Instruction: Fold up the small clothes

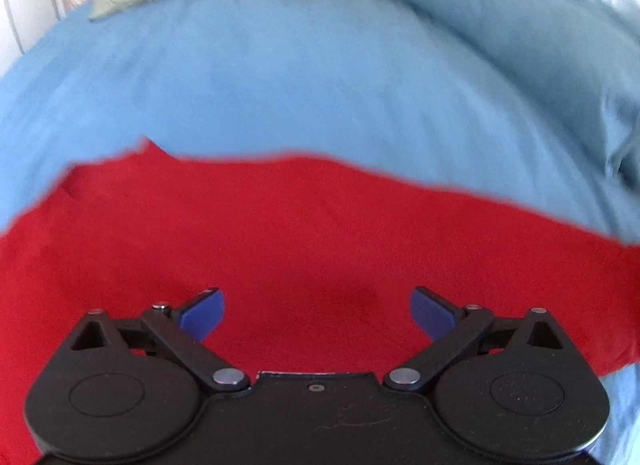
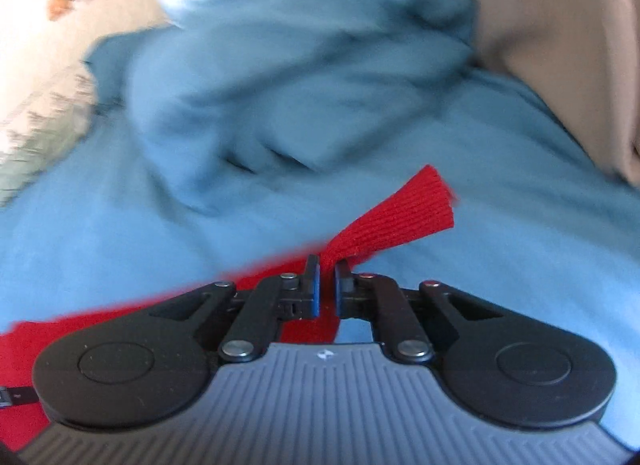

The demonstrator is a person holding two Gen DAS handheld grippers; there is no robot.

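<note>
The right tool (image 2: 327, 285) pinches a ribbed cuff (image 2: 404, 217) of the red garment (image 1: 280, 233), likely to carry it over for a fold. The left tool (image 1: 317, 315) hovers with fingers spread wide and empty above the cloth on the blue bed (image 1: 280, 77).

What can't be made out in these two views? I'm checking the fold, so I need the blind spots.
- Red garment, left wrist view: its near part is hidden under the open left tongs; type unclear.
- Ribbed red cuff, right wrist view: the part inside the shut right tongs is hidden.
- Blue bedding, right wrist view: motion-blurred.

Black grippers (image 1: 316, 311), blue pads (image 1: 204, 315)
</note>
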